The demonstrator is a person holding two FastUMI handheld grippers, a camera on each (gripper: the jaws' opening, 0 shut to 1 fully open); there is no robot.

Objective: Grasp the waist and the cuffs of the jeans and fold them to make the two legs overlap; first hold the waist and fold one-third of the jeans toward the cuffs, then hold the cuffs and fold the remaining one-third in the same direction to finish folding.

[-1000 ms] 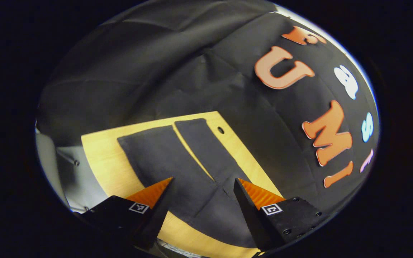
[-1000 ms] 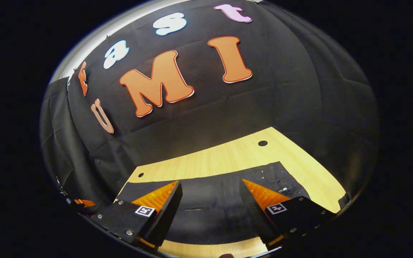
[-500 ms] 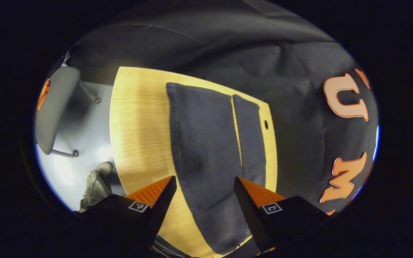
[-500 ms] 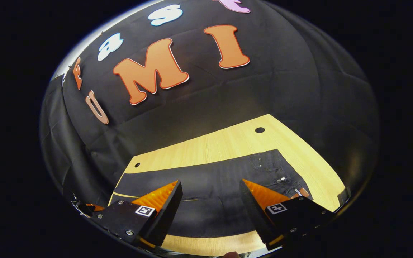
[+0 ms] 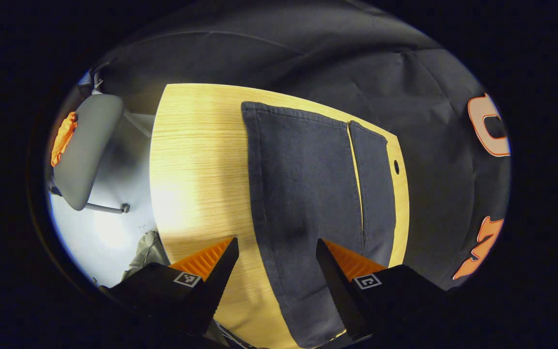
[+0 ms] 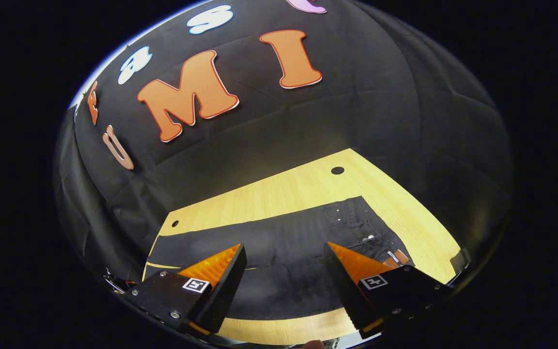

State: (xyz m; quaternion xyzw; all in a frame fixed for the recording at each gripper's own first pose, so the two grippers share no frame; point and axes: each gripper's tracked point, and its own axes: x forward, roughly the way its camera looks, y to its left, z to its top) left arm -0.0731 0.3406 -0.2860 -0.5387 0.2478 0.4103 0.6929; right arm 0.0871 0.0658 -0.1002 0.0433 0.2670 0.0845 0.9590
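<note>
Dark jeans [image 5: 303,194] lie flat on a light wooden table [image 5: 196,169], the two legs side by side with a thin gap between them and the cuffs at the far end. My left gripper [image 5: 276,252] is open above the near leg, holding nothing. In the right gripper view the jeans [image 6: 284,242] stretch sideways, the waist [image 6: 371,232] with button and pockets at the right. My right gripper [image 6: 284,257] hangs open over the middle of the jeans, apart from the cloth.
A grey chair [image 5: 85,150] with an orange item on it stands on the pale floor left of the table. Small round holes [image 6: 337,170] sit in the table's far corners. Black cloth walls close off the far sides.
The left gripper view has swung and risen, so the legs now run straight away and the chair and floor show. The right gripper has lifted slightly, revealing more of the waist.
</note>
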